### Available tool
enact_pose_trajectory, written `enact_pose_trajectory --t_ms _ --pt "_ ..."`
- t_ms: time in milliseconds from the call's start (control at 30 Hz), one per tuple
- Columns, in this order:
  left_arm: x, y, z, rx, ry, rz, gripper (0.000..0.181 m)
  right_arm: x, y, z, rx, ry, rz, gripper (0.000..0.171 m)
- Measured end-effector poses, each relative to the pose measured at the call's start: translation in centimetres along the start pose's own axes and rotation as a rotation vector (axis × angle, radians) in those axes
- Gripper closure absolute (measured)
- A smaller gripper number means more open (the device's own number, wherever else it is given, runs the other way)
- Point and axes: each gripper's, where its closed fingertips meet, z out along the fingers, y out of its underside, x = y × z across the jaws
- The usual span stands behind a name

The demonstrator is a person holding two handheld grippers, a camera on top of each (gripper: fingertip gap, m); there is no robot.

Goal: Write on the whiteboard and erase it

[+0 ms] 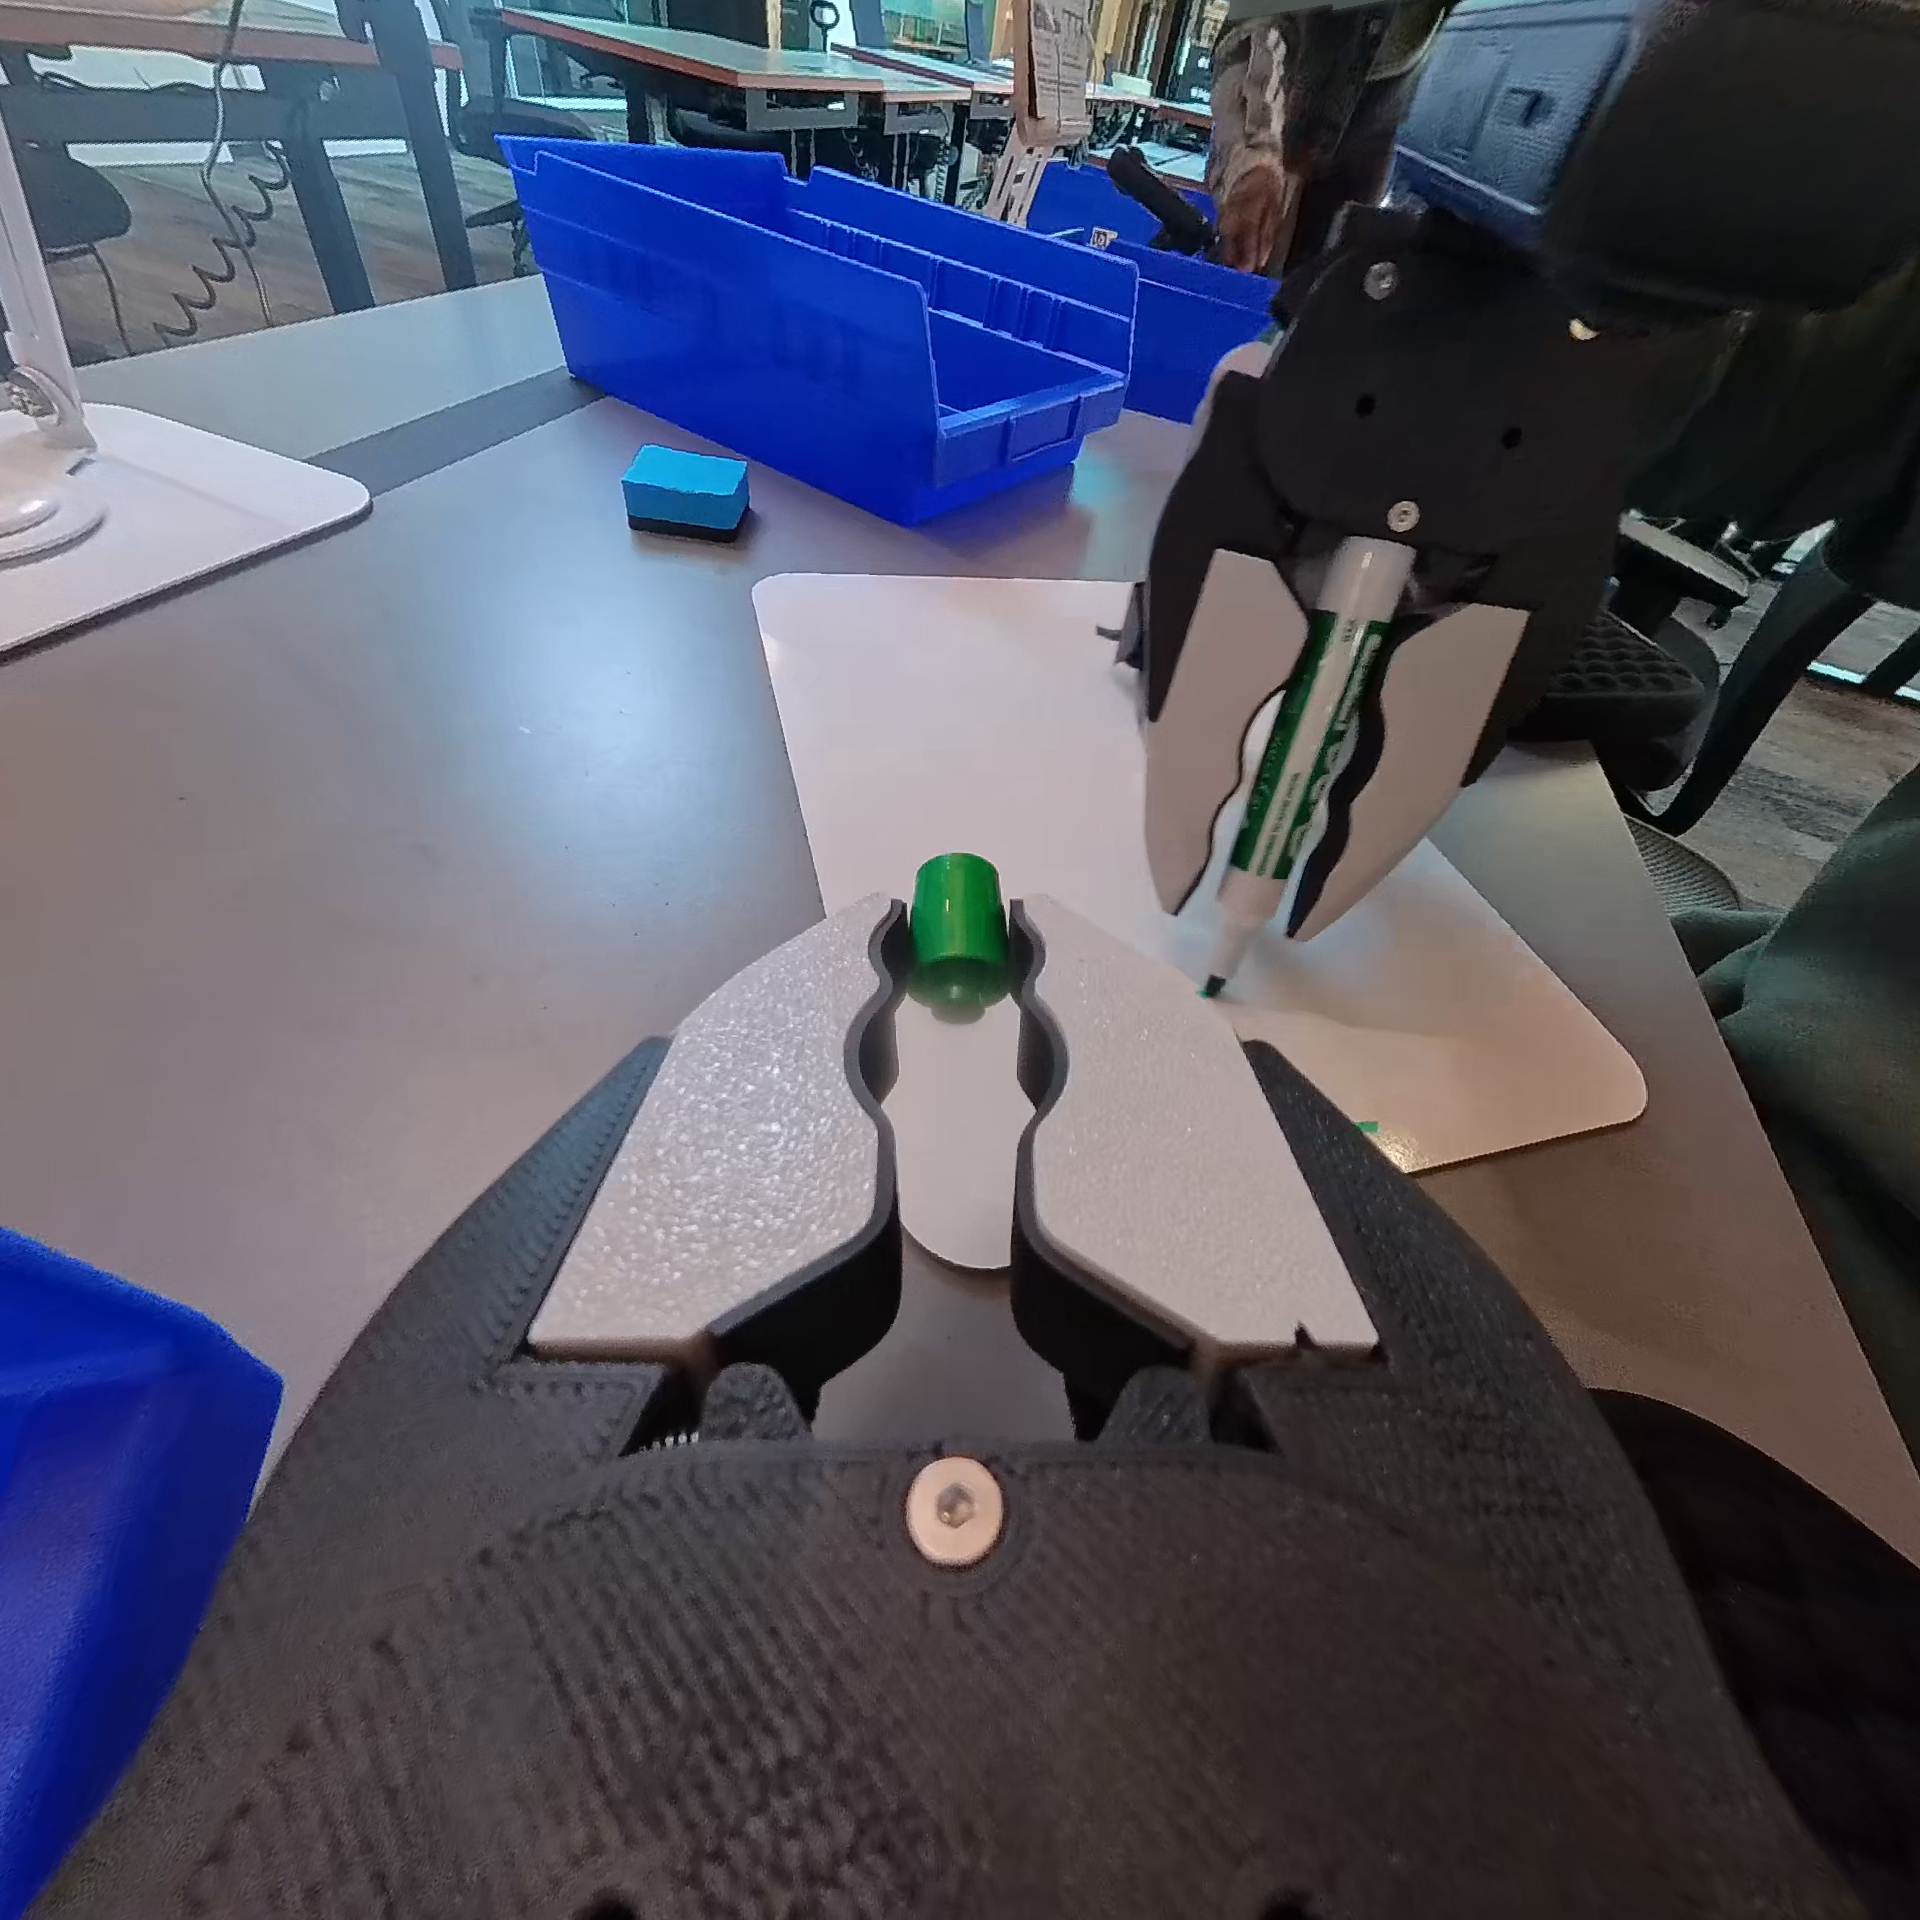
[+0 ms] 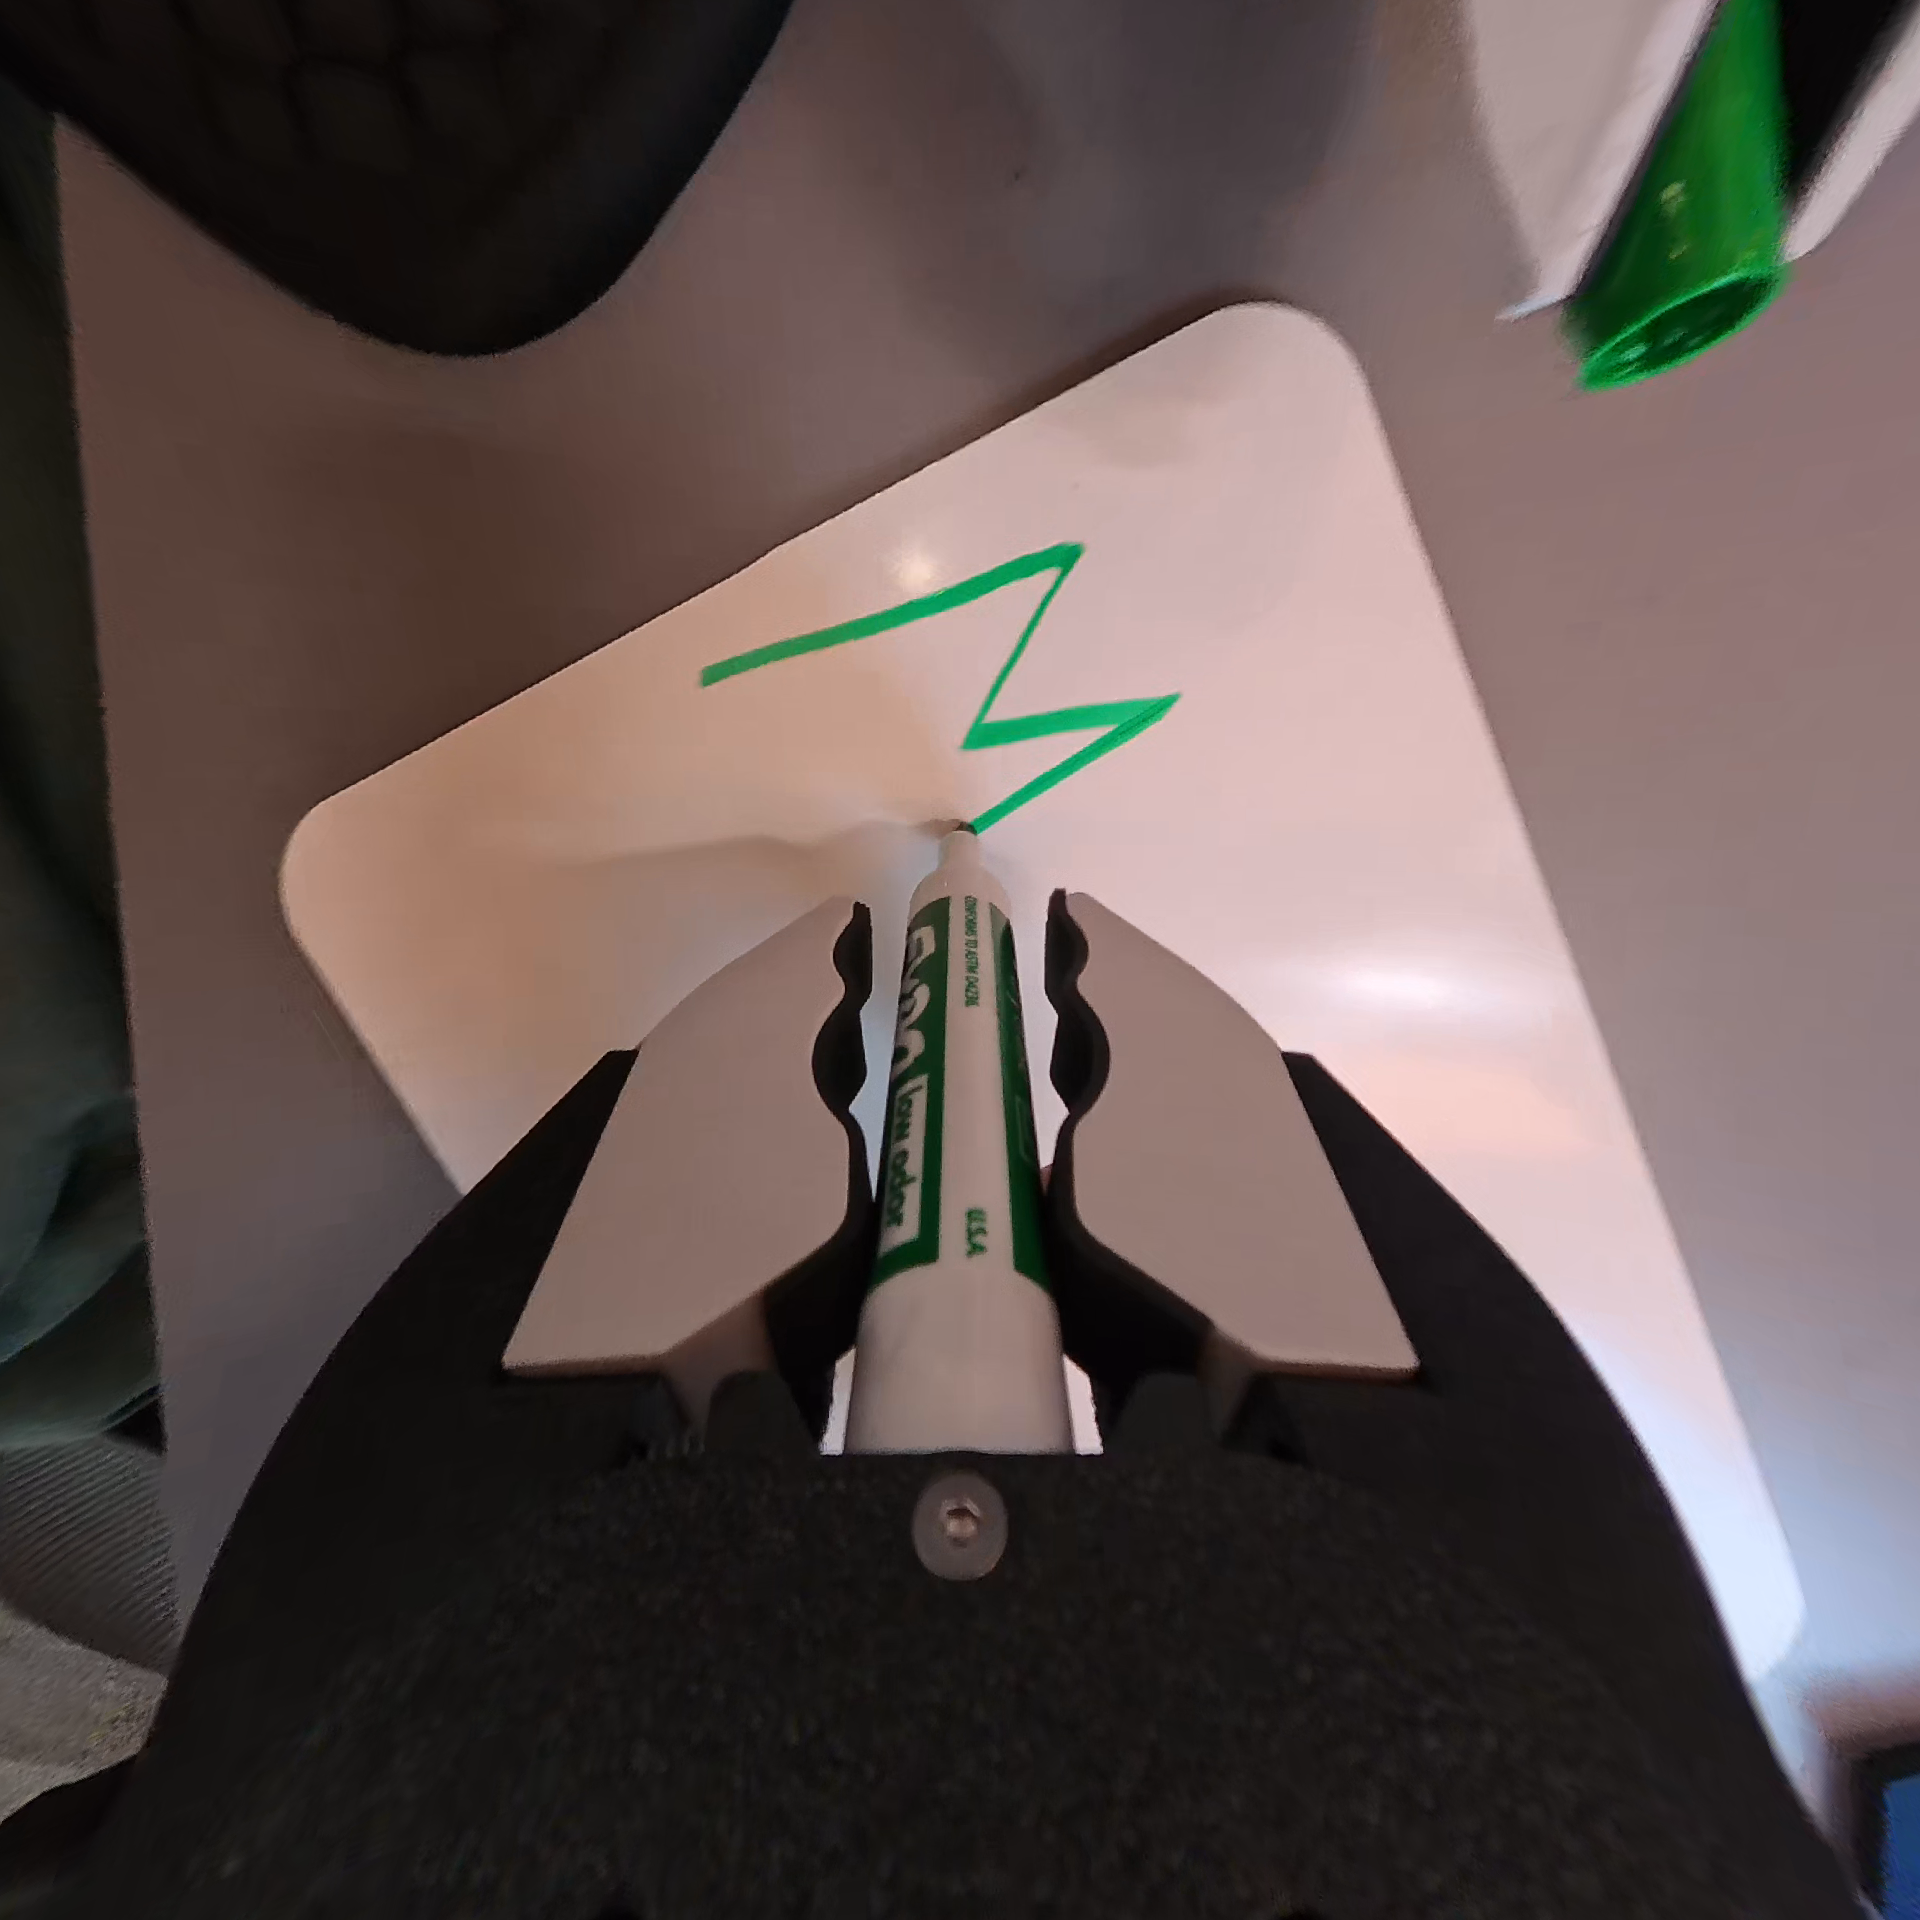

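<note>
Pressure is risking a slip: right gripper (image 2: 956,914) is clenching the marker (image 2: 961,1143), tip dragging ahead of its jaws across the whiteboard (image 2: 1351,935), while left gripper (image 1: 956,920) is pinching the cap (image 1: 958,914) loosely.

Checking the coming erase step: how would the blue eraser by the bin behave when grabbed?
The eraser looks like foam on a dark felt base, so probably light and squashy. Its blocky shape lying flat on the table suggests it won't roll, though it may slide.

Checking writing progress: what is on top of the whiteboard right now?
A green zigzag line lies on the whiteboard, with the marker tip touching its end. The right gripper hides the board beneath it.
</note>
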Motion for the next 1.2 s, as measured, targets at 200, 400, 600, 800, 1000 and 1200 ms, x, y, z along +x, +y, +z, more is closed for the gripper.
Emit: enact_pose_trajectory --t_ms 200,400,600,800,1000,1200 --pt "0.1 0.0 0.1 0.000 0.002 -0.001 0.163 -2.8 1.6 -0.6 -0.020 -0.024 0.007 0.138" --pt "0.2 0.0 0.1 0.001 -0.001 0.005 0.163 0.4 0.3 -1.4 0.069 0.049 0.050 0.138" --pt "0.1 0.0 0.0 0.000 0.001 0.001 0.163 4.2 -0.6 -0.7 0.102 0.081 0.077 0.138" --pt "0.2 0.1 0.1 -0.003 0.009 0.001 0.163 4.9 -0.8 0.1 0.081 0.070 0.067 0.138" --pt "0.1 0.1 0.1 -0.006 0.007 0.001 0.163 3.2 0.2 -0.1 0.046 0.037 0.061 0.138" --pt "0.2 0.1 0.1 -0.007 0.006 0.003 0.163 -1.2 2.2 -0.9 0.000 -0.029 0.057 0.138"
